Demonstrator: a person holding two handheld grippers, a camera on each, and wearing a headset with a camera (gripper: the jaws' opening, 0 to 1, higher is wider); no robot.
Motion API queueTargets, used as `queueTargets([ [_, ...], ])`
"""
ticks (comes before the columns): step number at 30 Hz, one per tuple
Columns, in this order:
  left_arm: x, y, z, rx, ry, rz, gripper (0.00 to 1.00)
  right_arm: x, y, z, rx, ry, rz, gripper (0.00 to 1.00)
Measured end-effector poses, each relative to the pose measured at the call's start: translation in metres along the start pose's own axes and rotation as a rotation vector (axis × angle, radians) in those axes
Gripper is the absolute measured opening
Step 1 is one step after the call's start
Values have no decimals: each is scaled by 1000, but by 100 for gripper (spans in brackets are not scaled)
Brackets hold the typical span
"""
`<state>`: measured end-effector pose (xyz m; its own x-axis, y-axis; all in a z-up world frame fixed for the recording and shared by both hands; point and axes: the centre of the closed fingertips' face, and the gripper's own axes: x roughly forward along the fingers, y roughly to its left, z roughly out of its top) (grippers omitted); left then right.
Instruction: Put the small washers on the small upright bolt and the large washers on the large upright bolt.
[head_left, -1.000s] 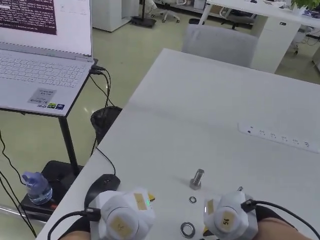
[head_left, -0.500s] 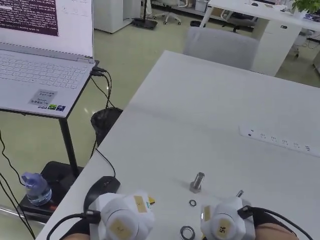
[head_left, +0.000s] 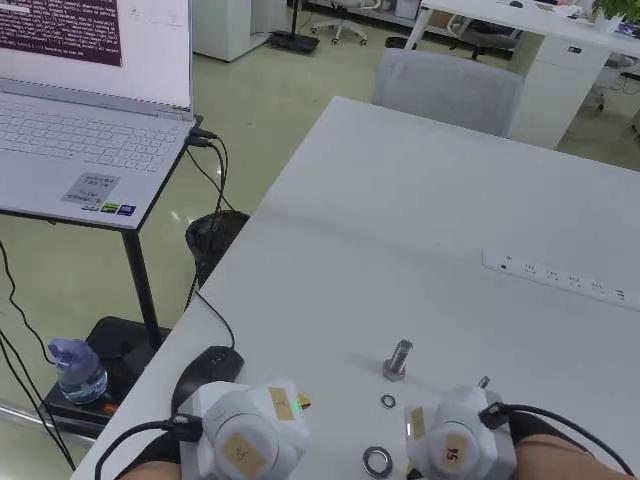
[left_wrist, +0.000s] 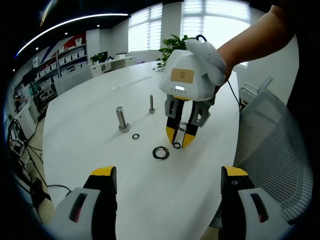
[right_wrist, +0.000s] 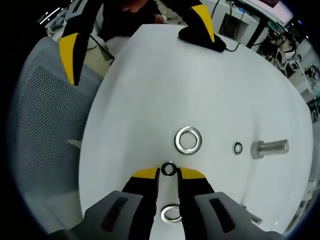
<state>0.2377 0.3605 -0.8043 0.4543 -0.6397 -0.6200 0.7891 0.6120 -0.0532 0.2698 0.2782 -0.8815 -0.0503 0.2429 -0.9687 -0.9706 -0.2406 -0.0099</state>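
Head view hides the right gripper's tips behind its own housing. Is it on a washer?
Observer: Yes. The right gripper has a small washer at its tips, with the jaws tight on either side of it.
Operator: Anything in the left one?
Observer: No. The left gripper is open wide, with nothing between its jaws.
Operator: I barely see the small bolt. Is it standing?
Observer: Yes. In the left gripper view the small bolt stands upright, just past the large bolt.
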Motion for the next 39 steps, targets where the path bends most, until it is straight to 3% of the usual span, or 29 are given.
queueTargets([
  [9, 0, -2, -2, 1, 7, -4, 84, -1, 0, 0, -5, 4, -15, 14],
  [25, -2, -1, -1, 3, 12, 6, 83, -4, -8, -1, 135, -19, -12, 12],
  [39, -3, 0, 0, 9, 14, 12, 83, -37, -24, -13, 237, -22, -31, 12],
])
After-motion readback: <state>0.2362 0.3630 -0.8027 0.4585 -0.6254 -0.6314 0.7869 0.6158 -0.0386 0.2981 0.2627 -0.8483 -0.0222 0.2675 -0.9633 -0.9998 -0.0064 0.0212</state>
